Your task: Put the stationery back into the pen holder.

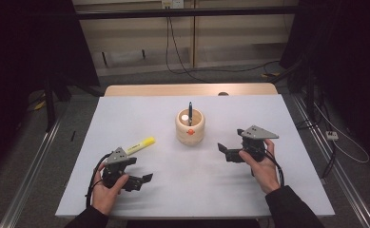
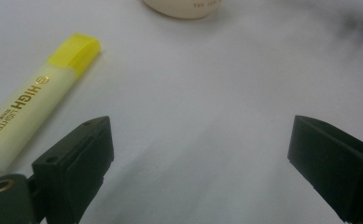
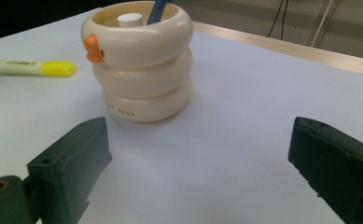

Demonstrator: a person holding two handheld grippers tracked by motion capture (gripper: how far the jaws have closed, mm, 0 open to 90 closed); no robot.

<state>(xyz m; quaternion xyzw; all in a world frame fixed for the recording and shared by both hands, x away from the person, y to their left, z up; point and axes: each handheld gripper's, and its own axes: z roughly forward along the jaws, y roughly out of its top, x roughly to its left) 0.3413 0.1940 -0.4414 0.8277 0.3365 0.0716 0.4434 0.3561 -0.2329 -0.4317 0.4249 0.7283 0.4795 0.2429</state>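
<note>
Each hand holds its gripper low, left gripper point(image 1: 147, 178) and right gripper point(image 1: 222, 148) both spread wide, empty.

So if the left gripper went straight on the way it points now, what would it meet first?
Probably bare table. The left gripper stands open, and the yellow highlighter lies off to the side of its line. The cream pen holder sits farther ahead, though depth is hard to judge.

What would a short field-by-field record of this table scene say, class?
Surface: white table
Centre: cream ringed pen holder with an orange beak
Inside holder: blue pen and a white-capped item
Lying flat: yellow highlighter, capped, beside the left gripper
Left gripper: open, holding nothing
Right gripper: open, holding nothing
</note>
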